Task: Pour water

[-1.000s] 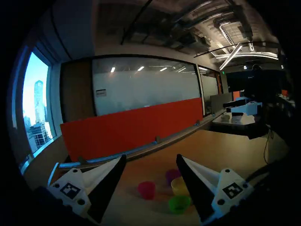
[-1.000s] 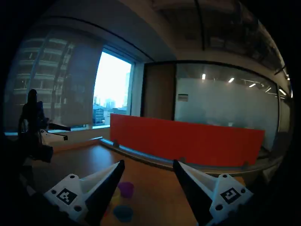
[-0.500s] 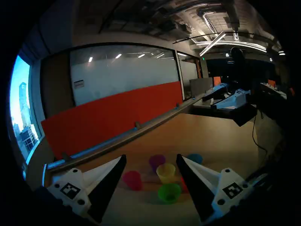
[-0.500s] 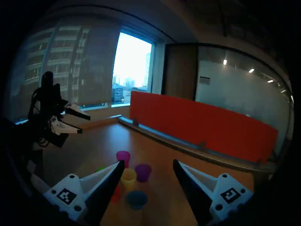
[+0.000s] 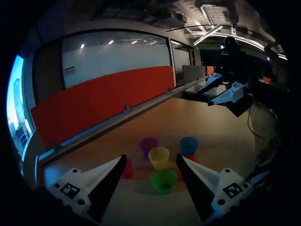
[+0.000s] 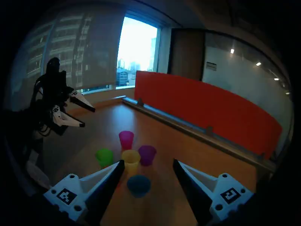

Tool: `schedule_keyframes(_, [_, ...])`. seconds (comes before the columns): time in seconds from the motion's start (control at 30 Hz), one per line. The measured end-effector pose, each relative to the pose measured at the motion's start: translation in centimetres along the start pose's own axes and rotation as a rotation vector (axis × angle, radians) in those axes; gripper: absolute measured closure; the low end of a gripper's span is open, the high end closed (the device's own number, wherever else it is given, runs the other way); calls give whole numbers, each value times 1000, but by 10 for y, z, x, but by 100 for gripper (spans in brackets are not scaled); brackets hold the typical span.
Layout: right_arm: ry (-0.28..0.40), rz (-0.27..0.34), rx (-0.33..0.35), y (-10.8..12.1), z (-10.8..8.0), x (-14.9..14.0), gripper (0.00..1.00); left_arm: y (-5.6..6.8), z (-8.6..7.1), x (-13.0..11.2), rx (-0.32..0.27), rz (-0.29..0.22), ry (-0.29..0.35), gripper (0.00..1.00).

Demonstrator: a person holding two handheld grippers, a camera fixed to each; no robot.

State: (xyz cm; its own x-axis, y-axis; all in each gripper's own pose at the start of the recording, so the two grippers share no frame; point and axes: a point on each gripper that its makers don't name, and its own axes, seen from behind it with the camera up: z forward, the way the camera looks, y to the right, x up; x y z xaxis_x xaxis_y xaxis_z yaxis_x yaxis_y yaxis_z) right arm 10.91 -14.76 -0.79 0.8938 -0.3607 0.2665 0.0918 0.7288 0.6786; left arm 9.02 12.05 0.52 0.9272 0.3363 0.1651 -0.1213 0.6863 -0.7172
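I judge the pour as not yet begun. My left gripper (image 5: 150, 156) is spread wide with nothing between its fingers, and my right gripper (image 6: 148, 162) is likewise released and empty. Both hover short of the cups.

In the left gripper view the cups cluster at 6 o'clock on the table (image 5: 210, 124). Around the yellow cup (image 5: 158, 157), the purple cup (image 5: 149, 145) sits at 11 o'clock, the blue cup (image 5: 188, 145) at 2, the green cup (image 5: 164, 180) at 6, the pink cup (image 5: 128, 168) at 8 and the red cup (image 5: 187, 159) at 4, these last two half hidden by my fingers. Whether any cup holds water I cannot tell; the light is too dim.

What is left, I think: pick a cup, lift it, tip it over another.

There is open tabletop on every side of the cluster. The rail (image 5: 113, 122) and the orange divider (image 5: 105, 98) close off the far edge from 9 to 1 o'clock, well apart from the cups.
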Motion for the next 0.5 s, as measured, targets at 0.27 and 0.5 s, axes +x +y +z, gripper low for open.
schedule_keyframes(0.27, [-55,7,23,-4,16,-35,0,11,15,-39,-42,-13,-66,1])
schedule_keyframes(0.5, [-96,27,34,-6,29,-68,0,22,27,-75,-80,-16,-131,1])
